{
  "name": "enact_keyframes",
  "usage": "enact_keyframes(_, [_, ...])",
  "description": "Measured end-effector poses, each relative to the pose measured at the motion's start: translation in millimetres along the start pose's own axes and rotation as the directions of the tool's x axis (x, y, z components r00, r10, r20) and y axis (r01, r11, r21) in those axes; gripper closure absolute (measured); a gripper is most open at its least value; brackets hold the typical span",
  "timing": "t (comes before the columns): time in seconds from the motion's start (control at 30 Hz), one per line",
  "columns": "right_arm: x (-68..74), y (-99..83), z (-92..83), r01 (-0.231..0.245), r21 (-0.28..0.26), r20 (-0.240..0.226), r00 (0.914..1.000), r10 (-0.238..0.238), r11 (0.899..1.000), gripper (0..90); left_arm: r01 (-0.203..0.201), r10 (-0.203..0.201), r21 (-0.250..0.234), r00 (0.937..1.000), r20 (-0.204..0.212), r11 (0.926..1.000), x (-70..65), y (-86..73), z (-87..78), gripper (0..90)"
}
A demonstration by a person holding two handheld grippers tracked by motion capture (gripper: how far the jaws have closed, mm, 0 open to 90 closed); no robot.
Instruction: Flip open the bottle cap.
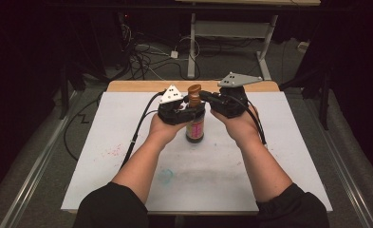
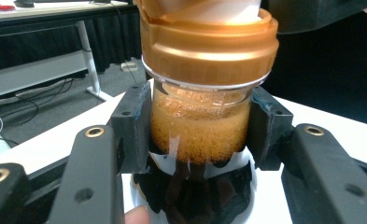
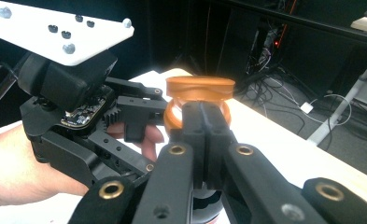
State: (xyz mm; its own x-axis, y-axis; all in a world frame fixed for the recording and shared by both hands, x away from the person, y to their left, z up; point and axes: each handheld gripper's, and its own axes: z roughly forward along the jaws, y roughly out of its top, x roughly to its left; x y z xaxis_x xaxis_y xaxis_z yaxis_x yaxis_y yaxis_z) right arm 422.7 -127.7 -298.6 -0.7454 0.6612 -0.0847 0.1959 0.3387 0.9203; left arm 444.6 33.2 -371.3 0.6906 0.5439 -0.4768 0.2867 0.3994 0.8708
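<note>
A bottle of dark sauce with a copper-orange cap stands at the middle of the white table. My left gripper is shut on its neck just under the cap. In the left gripper view the black pads clamp the foamy orange neck below the cap. My right gripper comes in from the right at cap height. In the right gripper view its jaws are pressed together against the cap ring, under the lifted flip lid. The left gripper sits close beside.
The white tabletop has a wooden far edge, faint pink marks at the left and a teal smudge near the front. Behind the table lie floor cables and a desk's legs.
</note>
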Motion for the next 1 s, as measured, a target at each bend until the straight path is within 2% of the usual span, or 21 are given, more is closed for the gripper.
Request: enact_keyframes(1.0, [-0.6,17.2,7.1,0.022,-0.007,0.01,0.9997,-0.022,1.0,90.0,0.0,0.0,-0.002,1.0,0.003,1.0,0.1,-0.5,0.5,46.7])
